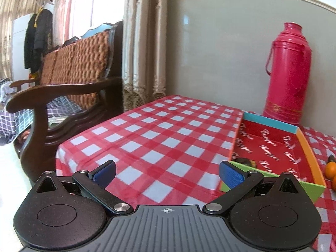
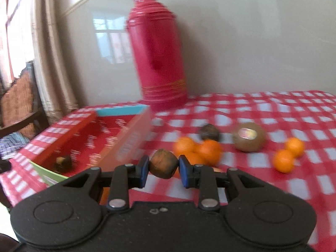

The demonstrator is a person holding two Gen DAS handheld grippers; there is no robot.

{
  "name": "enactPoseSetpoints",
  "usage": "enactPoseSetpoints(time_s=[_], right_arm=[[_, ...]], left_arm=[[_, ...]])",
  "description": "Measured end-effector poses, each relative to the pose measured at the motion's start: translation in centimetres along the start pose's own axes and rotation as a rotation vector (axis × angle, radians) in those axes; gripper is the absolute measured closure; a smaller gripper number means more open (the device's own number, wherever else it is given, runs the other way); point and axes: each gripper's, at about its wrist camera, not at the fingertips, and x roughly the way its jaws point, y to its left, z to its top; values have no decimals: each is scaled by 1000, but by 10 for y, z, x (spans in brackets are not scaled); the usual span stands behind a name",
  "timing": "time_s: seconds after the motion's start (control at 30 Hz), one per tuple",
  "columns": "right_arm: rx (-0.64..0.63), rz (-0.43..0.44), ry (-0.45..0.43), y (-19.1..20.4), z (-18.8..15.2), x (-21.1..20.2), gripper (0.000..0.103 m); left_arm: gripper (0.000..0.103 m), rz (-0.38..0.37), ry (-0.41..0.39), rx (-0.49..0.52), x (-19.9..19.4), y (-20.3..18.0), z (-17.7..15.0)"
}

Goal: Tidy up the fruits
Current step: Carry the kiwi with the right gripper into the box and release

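Your left gripper (image 1: 167, 173) hangs with its blue pads spread wide apart and nothing between them, low over the red-and-white checked tablecloth (image 1: 159, 134). To its right sits the shallow tray (image 1: 271, 121), red inside with white lettering and edged in blue, orange and green; one small dark-brown fruit (image 1: 244, 161) lies in its near corner. Behind the tray a pink thermos (image 1: 287, 73) stands against the wall. Your right gripper (image 2: 163, 169) is clamped on a brown fruit (image 2: 163, 166), roundish, dull and blotched with darker patches, held above the cloth just right of the tray. Further right, a cluster of oranges (image 2: 197, 150) lies on the cloth with another dark fruit (image 2: 210, 132) behind them, then a stickered kiwi (image 2: 248, 137), then two more oranges (image 2: 288, 154).
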Motion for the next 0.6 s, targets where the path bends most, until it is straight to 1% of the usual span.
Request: enactPoseSetpoints(time_s=[0.2, 0.33, 0.5, 0.6], right_arm=[[-60, 104, 5, 49, 12, 22, 81], [-100, 153, 36, 77, 16, 41, 81], [-137, 179, 94, 102, 11, 61, 81], [-137, 187, 121, 107, 6, 68, 80]], left_arm=[[0, 33, 4, -34, 4, 22, -1], [0, 56, 6, -54, 6, 36, -2], [0, 75, 10, -80, 10, 50, -4], [0, 81, 13, -93, 11, 56, -5]])
